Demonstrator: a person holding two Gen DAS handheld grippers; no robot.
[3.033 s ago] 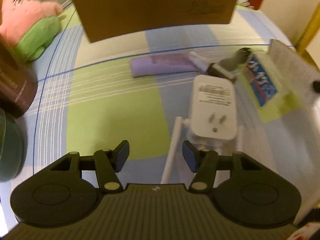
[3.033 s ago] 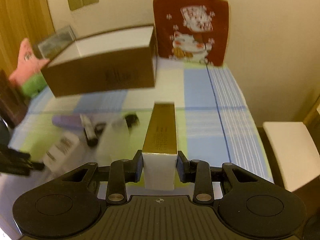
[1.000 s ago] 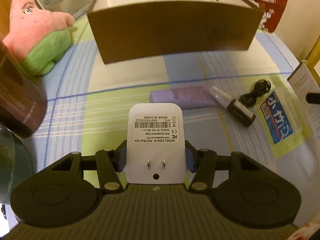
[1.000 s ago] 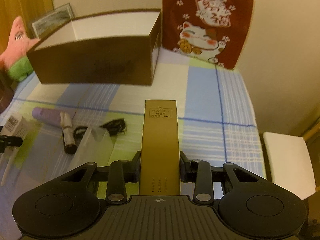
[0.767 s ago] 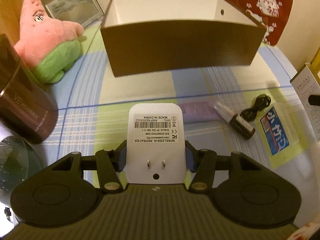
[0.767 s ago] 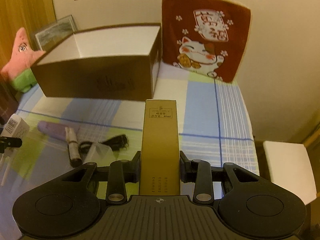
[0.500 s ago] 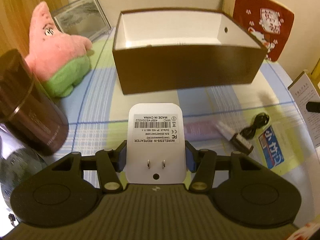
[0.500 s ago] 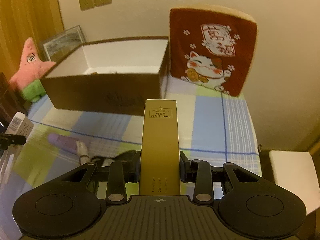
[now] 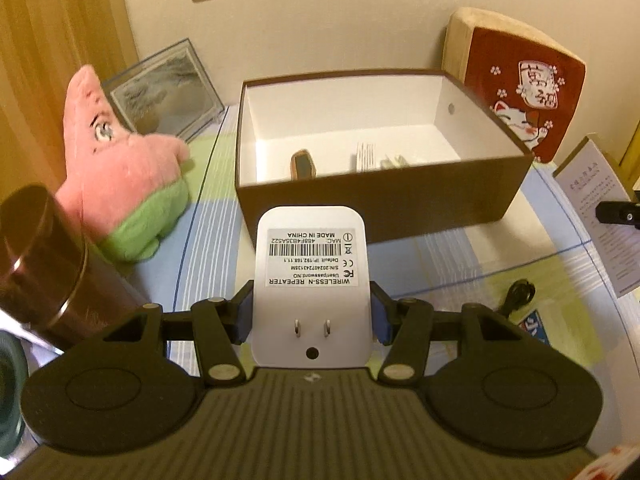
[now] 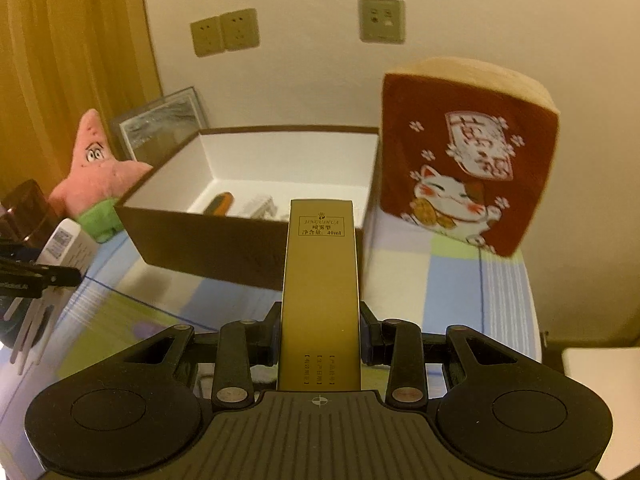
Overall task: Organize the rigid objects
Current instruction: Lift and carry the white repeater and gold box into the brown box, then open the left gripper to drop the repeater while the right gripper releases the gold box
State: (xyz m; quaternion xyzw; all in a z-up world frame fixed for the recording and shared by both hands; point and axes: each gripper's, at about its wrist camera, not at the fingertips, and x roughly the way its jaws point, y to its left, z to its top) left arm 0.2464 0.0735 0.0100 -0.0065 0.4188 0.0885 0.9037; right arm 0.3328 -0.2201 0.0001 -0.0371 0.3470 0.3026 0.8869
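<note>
The left gripper (image 9: 311, 316) clamps a white plastic wireless repeater (image 9: 311, 280), a smooth rounded-corner block with two metal plug prongs and a printed barcode label facing the camera; the blue pads press its two side faces. The right gripper (image 10: 319, 338) clamps a tall, narrow gold carton (image 10: 319, 292) with a glossy metallic face and small printed text, its long axis running forward between the fingers. Both items are held above the table, short of the open brown cardboard box (image 9: 400, 204), which has matte brown outer walls and a white interior. The box floor carries an orange-edged oblong item (image 9: 303, 165) and some pale items too blurred to identify. Both grippers point forward and downward toward the box. The table carries a checked cloth (image 9: 460, 256) in blue, green and white under a transparent sheet. A pink and green plush star (image 9: 116, 176) sits left of the box; a red cat-print cushion (image 10: 468, 176) stands at its right.
</note>
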